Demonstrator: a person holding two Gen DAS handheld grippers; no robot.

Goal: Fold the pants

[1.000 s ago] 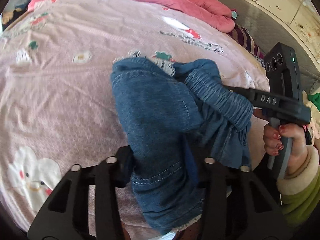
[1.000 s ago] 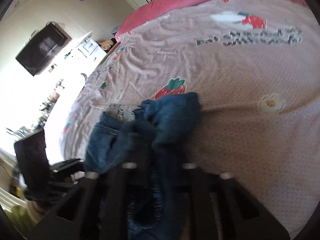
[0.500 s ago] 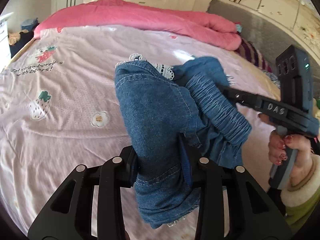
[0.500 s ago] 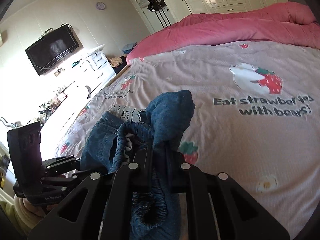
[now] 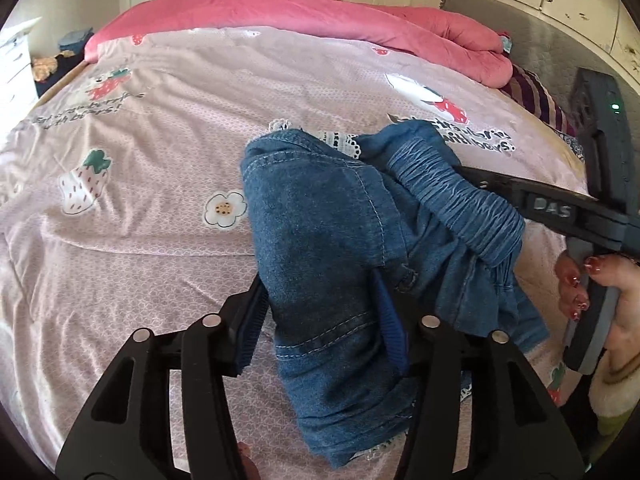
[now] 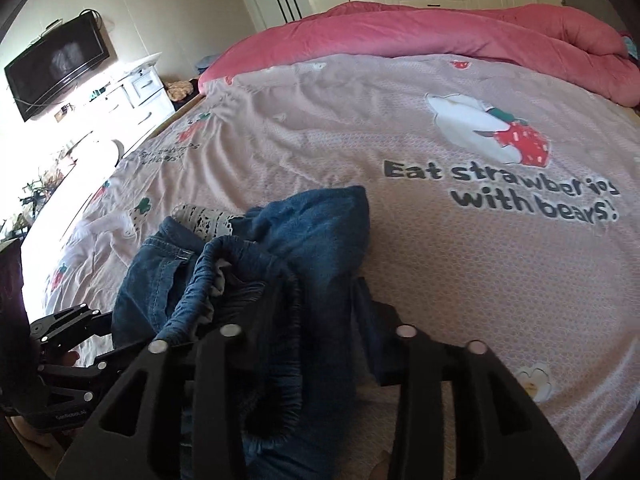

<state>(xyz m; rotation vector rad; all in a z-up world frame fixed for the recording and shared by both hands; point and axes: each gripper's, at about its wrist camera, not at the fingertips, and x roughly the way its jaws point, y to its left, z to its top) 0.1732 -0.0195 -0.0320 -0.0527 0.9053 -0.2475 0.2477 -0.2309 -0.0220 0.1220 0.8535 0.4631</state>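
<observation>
Pants [image 5: 320, 248]: bunched denim on the bed [image 5: 140, 208], frame centre, long axis running from bottom centre toward upper right; left gripper [image 5: 320, 320] nearest, jaws opening around one fold; right gripper [image 6: 316, 304] likewise opening around the elastic waistband [image 5: 452, 196], right of centre.

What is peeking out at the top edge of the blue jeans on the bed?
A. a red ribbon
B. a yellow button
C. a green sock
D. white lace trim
D: a strip of white lace trim shows along the far edge of the blue jeans, seen in both wrist views, lying on the pink bedsheet.
</observation>
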